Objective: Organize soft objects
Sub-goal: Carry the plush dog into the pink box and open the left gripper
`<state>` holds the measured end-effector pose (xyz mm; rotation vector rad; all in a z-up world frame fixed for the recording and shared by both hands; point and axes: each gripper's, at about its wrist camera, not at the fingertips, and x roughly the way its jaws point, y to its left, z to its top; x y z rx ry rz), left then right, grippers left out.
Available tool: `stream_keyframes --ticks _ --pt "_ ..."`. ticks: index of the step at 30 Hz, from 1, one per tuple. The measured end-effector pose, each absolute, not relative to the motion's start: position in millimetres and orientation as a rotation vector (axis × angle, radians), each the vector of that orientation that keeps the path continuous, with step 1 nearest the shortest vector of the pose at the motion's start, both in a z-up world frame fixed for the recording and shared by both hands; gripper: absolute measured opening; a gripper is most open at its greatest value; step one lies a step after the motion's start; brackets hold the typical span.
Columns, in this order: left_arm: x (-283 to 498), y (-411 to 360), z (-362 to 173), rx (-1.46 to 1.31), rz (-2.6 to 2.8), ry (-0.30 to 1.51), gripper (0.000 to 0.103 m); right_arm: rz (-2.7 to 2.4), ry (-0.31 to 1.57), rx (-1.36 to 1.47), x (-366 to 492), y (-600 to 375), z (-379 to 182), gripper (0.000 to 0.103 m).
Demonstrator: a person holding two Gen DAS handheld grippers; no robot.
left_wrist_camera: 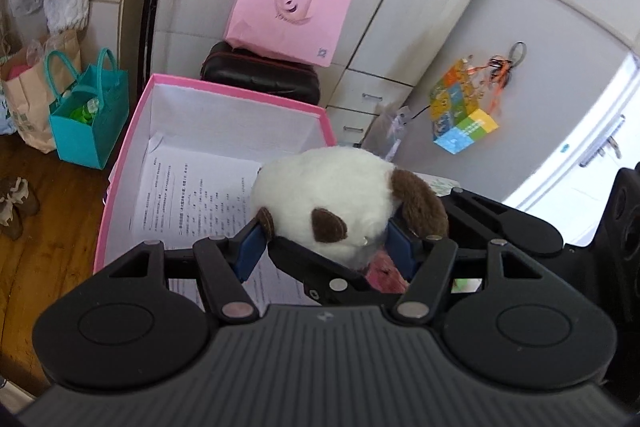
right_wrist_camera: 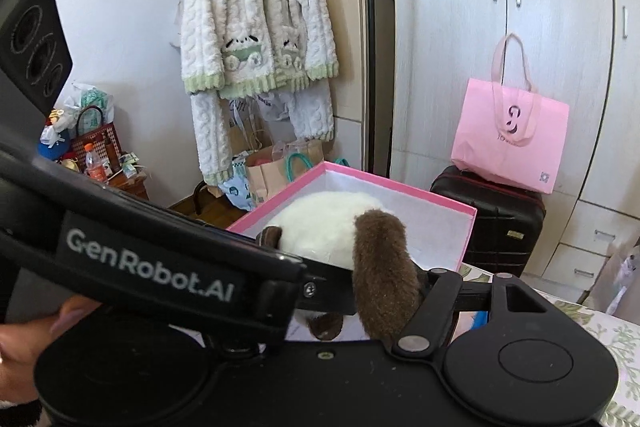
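White plush with brown ears and patches, the soft toy (left_wrist_camera: 336,195) is clamped between the blue pads (left_wrist_camera: 250,247) of the left hand-held gripper (left_wrist_camera: 326,247), which is clenched on its lower body. It hangs at the near edge of the pink box (left_wrist_camera: 120,163), above the printed paper sheets (left_wrist_camera: 192,199) lining the box floor; whether it already touches them I cannot tell.

From the right wrist view the same toy (right_wrist_camera: 328,227) sits inside the pink rim (right_wrist_camera: 404,187), with one long brown ear (right_wrist_camera: 380,267) draped over the right hand-held gripper (right_wrist_camera: 360,311). The left device's black arm crosses that view and hides the right fingers, so I cannot tell whether that gripper is released or gripping anything.

Judging by this, the step in hand is placing the toy into the box, and it looks nearly done: the toy is over the opening but not let go.

The next move probably calls for lowering the toy until it rests on the paper, a little further from the near wall, then opening the fingers and drawing back straight, so the fur does not drag with the pads. The ear lying on the right gripper could snag and tug the toy as either tool pulls away; that one should ease out first or stay put
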<state>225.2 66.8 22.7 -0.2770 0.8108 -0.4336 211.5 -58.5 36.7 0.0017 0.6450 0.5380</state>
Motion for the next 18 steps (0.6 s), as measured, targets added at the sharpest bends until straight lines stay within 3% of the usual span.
stream_keyframes --ticks 8,18 --pt "274 69 -14 -0.346 -0.367 0.918 0.063 0.605 0.775 -0.020 265 -54 2 0.073" --pt "279 69 -31 -0.374 -0.281 0.929 0.064 0.553 0.778 -0.219 270 -39 -15 0.075"
